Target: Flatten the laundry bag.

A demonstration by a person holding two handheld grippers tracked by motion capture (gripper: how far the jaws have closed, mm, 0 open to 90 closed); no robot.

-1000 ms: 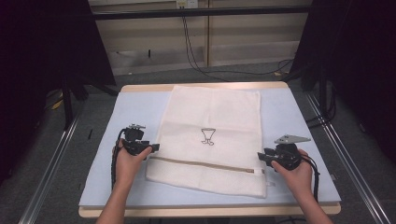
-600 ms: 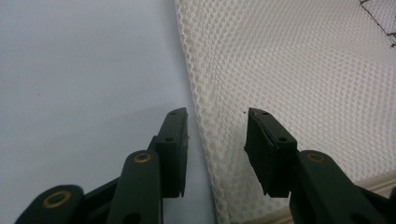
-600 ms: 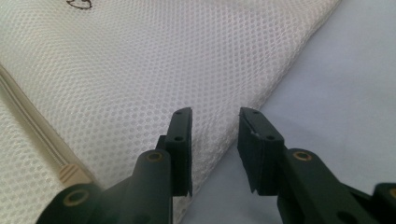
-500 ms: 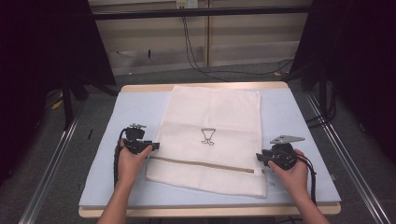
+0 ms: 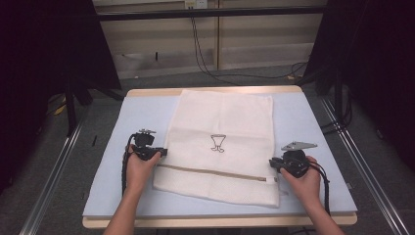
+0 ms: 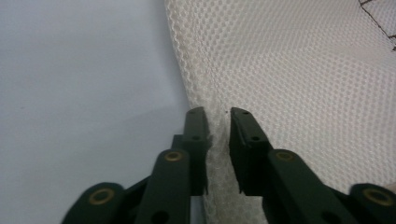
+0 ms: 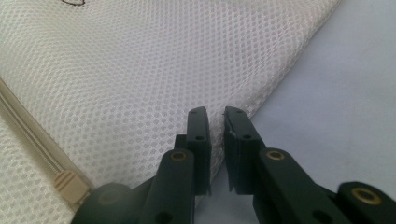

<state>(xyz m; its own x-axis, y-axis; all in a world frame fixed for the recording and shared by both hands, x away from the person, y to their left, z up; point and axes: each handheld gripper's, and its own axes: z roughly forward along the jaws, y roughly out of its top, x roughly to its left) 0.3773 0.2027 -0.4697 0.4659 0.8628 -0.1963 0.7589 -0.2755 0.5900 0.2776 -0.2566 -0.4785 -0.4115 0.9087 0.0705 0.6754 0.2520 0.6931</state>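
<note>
Your left tongs (image 6: 215, 112) have just been closing and now pinch the left edge of the flat white mesh laundry bag (image 5: 222, 122). Your right tongs (image 7: 215, 112) have closed likewise, clamping its right edge near the beige zipper (image 7: 28, 140).

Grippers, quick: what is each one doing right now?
Left gripper: has just been closing, now shut on the mesh bag edge.
Right gripper: has just been closing, now shut on the bag's opposite edge.
</note>
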